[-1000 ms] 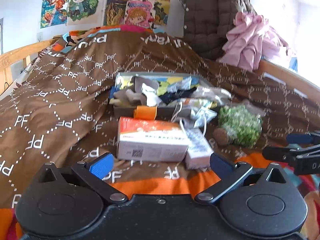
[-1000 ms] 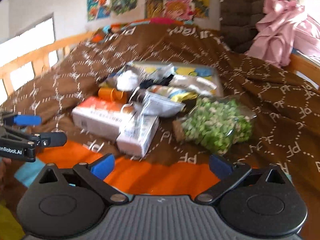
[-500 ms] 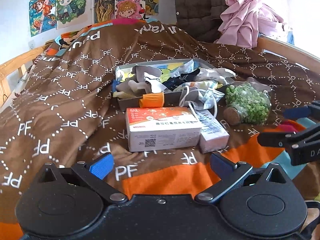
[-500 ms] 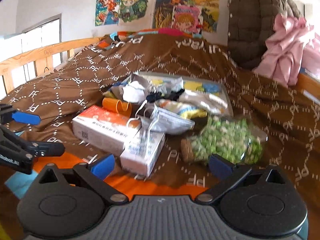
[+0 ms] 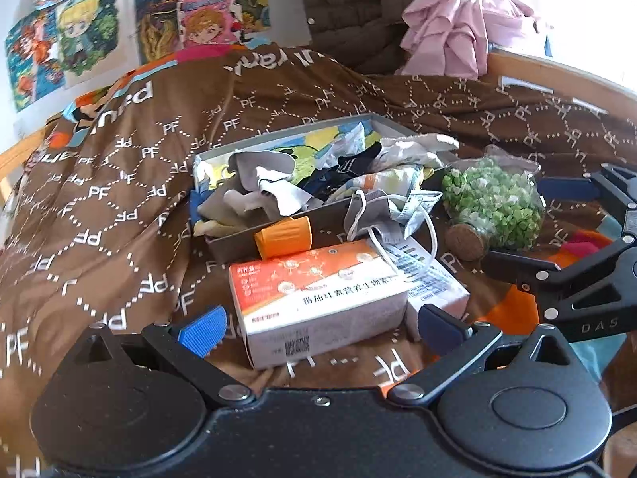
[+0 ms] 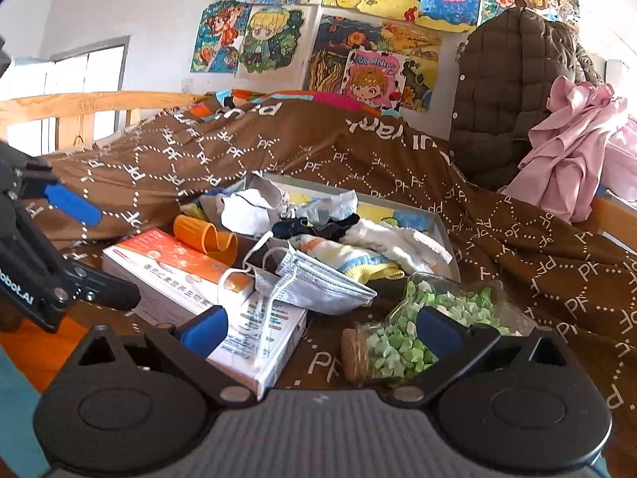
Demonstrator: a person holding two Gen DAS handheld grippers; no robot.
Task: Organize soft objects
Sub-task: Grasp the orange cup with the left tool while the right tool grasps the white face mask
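You've brought both grippers closer: left gripper point(image 5: 318, 328) spread, empty, box point(image 5: 318, 290) just ahead; right gripper point(image 6: 320, 328) spread too, mask point(image 6: 318, 279) ahead, reachable first.

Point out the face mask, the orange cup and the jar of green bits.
face mask point(image 6: 318, 285), right wrist view, pleated front.
orange cup point(image 6: 205, 235), right wrist view, its side.
jar point(image 5: 493, 199), left wrist view, glass belly.
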